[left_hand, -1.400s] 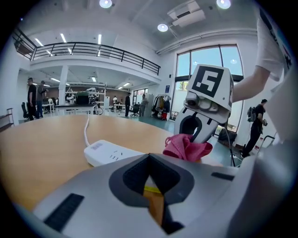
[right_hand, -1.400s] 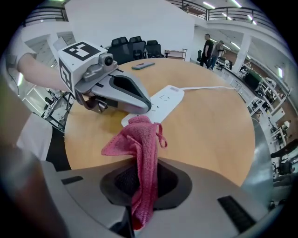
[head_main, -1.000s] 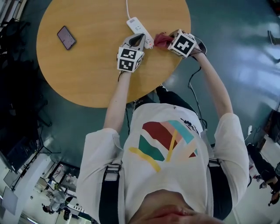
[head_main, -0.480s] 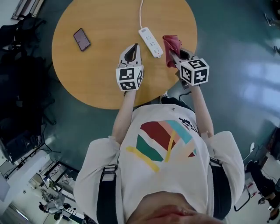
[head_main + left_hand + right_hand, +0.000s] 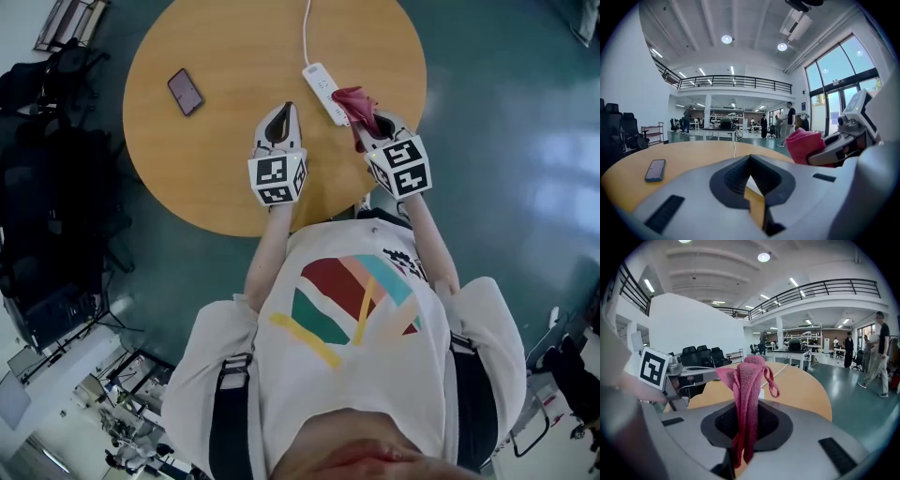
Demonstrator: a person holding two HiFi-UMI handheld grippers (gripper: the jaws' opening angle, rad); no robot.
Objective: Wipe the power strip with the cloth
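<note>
A white power strip (image 5: 322,91) lies on the round wooden table (image 5: 225,178), its cord (image 5: 307,28) running to the far edge. My right gripper (image 5: 363,120) is shut on a red cloth (image 5: 355,99), which hangs over the strip's near right end. In the right gripper view the cloth (image 5: 749,376) stands pinched between the jaws of the right gripper (image 5: 748,404). My left gripper (image 5: 287,107) hovers left of the strip, apart from it, shut and holding nothing. In the left gripper view the left gripper (image 5: 750,158) points across the table, with the cloth (image 5: 805,144) at the right.
A phone (image 5: 186,91) lies face up at the table's left side, also visible as the phone (image 5: 655,169) in the left gripper view. Teal floor surrounds the table. Dark chairs and bags (image 5: 47,216) stand to the left of it.
The left gripper has drawn back from the strip's near end. The right gripper carried the cloth from beside the strip onto its near end.
</note>
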